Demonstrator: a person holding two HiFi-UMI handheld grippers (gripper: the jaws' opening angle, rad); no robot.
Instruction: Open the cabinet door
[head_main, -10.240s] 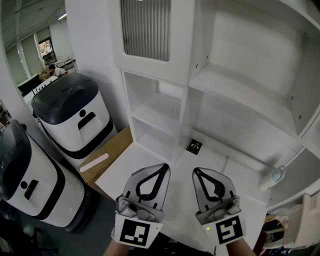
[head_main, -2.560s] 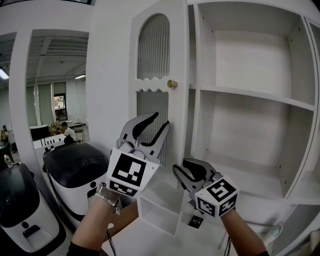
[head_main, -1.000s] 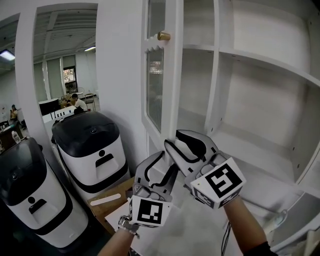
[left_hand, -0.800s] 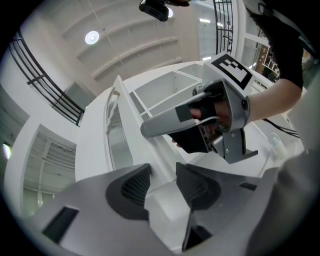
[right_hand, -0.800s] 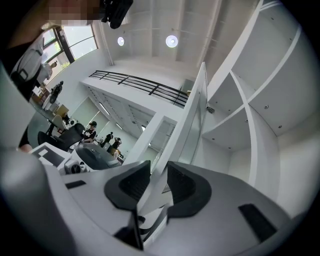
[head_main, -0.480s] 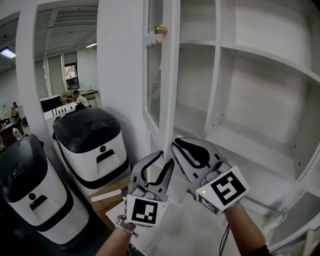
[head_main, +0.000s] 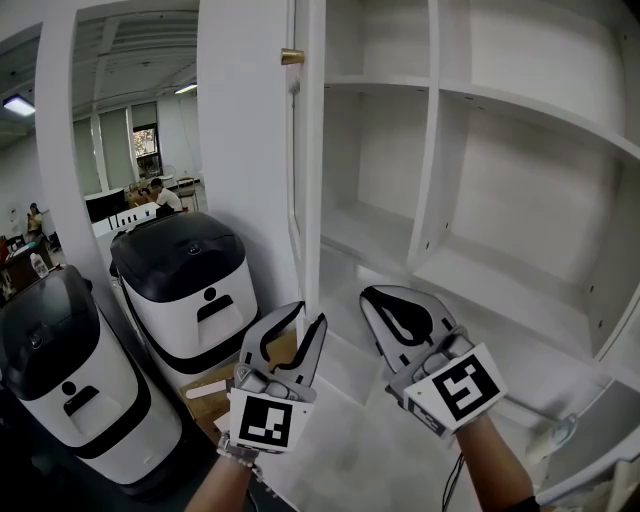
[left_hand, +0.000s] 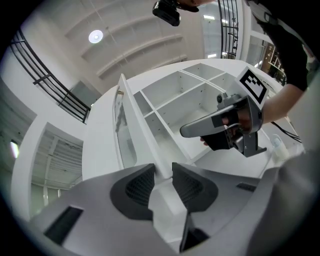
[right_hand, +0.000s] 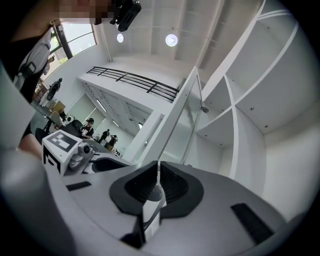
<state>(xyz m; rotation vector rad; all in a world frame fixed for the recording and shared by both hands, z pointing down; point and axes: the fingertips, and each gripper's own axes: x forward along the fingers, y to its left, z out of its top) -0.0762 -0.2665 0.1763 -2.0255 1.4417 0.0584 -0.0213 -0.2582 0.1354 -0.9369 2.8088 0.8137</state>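
Cabinet door (head_main: 309, 180) upright, edge-on, open outward.

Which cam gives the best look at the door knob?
Head view: the brass knob stands clear near the top of the open cabinet door, seen edge-on. Right gripper view shows it only as a small dark nub. Left gripper view: door visible, knob too small to tell.

Right of the edge-on cabinet door (head_main: 299, 180) the shelf bays (head_main: 372, 170) stand open, split by an upright divider (head_main: 424, 150); left of it a bin (head_main: 185, 290) and a second bin (head_main: 60, 380) crowd the floor.
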